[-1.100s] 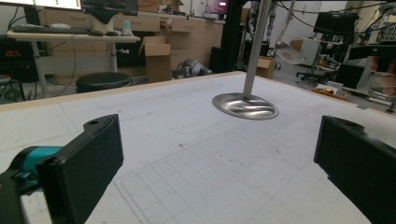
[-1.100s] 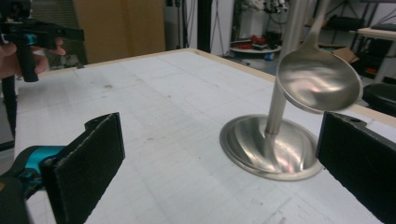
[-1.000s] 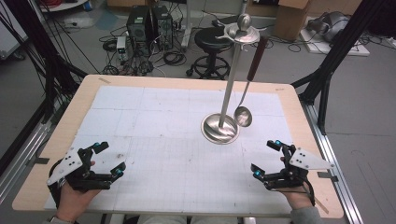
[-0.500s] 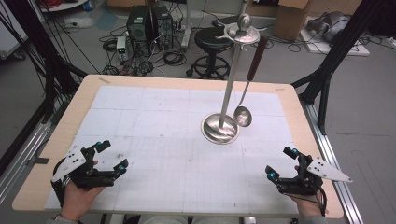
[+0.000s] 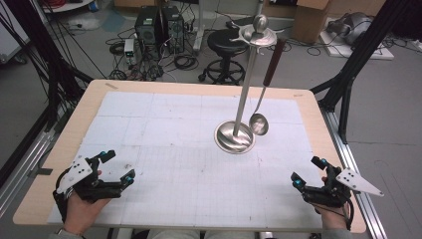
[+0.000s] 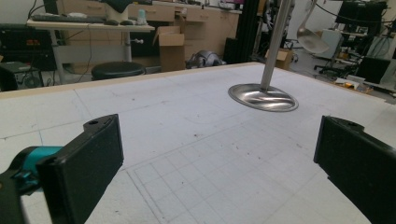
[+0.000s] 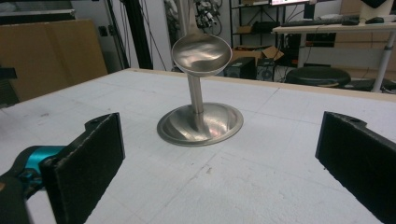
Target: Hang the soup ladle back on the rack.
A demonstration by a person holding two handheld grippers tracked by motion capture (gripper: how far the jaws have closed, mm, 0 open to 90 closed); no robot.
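A steel utensil stand (image 5: 235, 137) with a round base and a tall pole rises right of the table's middle. From its top hooks hangs a ladle (image 5: 259, 124) with a dark handle, its bowl just above the base. The left gripper view has the stand's base (image 6: 263, 97) ahead and the ladle bowl (image 6: 313, 40) at upper right. In the right gripper view the ladle bowl (image 7: 201, 54) hangs in front of the pole over the base (image 7: 200, 124). My left gripper (image 5: 117, 167) rests open at the near left. My right gripper (image 5: 308, 171) is open at the near right. Both hold nothing.
A white gridded mat (image 5: 174, 149) covers the wooden table (image 5: 59, 149). Beyond the far edge stand a black stool (image 5: 226, 45), computer gear and cables on the floor. Black frame legs flank the table at left and right.
My right gripper has slid right and toward the near edge, turning slightly. My left gripper has barely shifted. The stand and ladle have not moved.
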